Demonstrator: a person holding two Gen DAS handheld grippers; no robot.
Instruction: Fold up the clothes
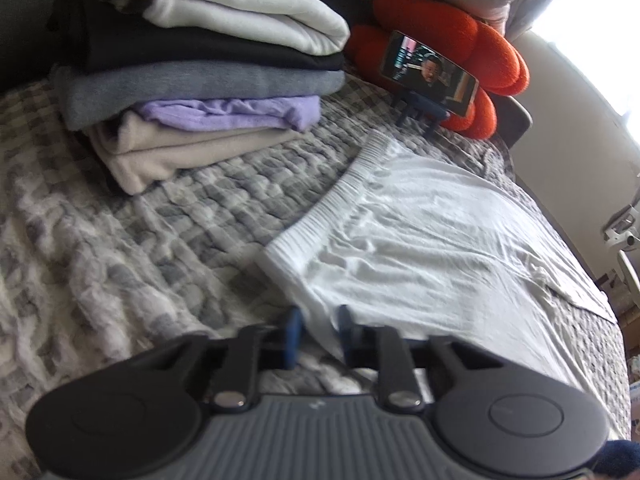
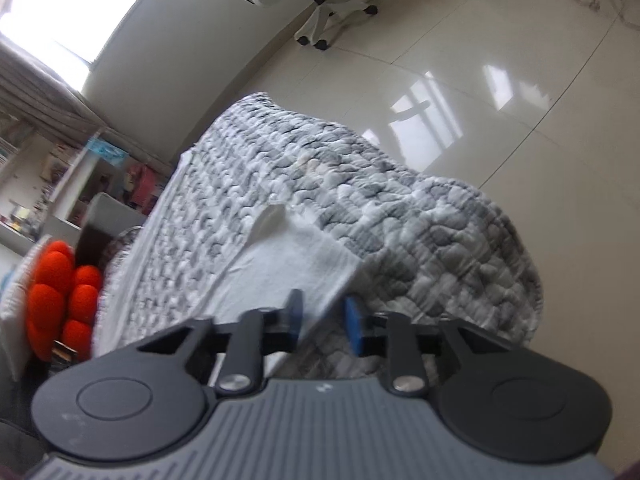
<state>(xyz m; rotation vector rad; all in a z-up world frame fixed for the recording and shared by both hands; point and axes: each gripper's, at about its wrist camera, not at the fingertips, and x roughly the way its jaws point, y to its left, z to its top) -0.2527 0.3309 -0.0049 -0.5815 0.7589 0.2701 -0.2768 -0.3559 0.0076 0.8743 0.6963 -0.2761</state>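
Note:
A white garment [image 1: 420,240] with a ribbed waistband lies spread flat on the grey-and-white quilted bed [image 1: 140,240]. My left gripper [image 1: 320,320] is at its near corner, and the cloth fills the narrow gap between the blue pads, so it is shut on the garment. In the right wrist view, another corner of the white garment [image 2: 296,256] lies near the bed's edge. My right gripper [image 2: 322,312] has that corner running down between its blue pads and is shut on it.
A stack of folded clothes [image 1: 208,72] sits on the bed at the back left. A phone on a stand [image 1: 430,72] leans against an orange cushion [image 1: 460,28]. Past the quilt's edge [image 2: 500,240] is glossy tiled floor [image 2: 480,60] with a white office chair [image 2: 320,0].

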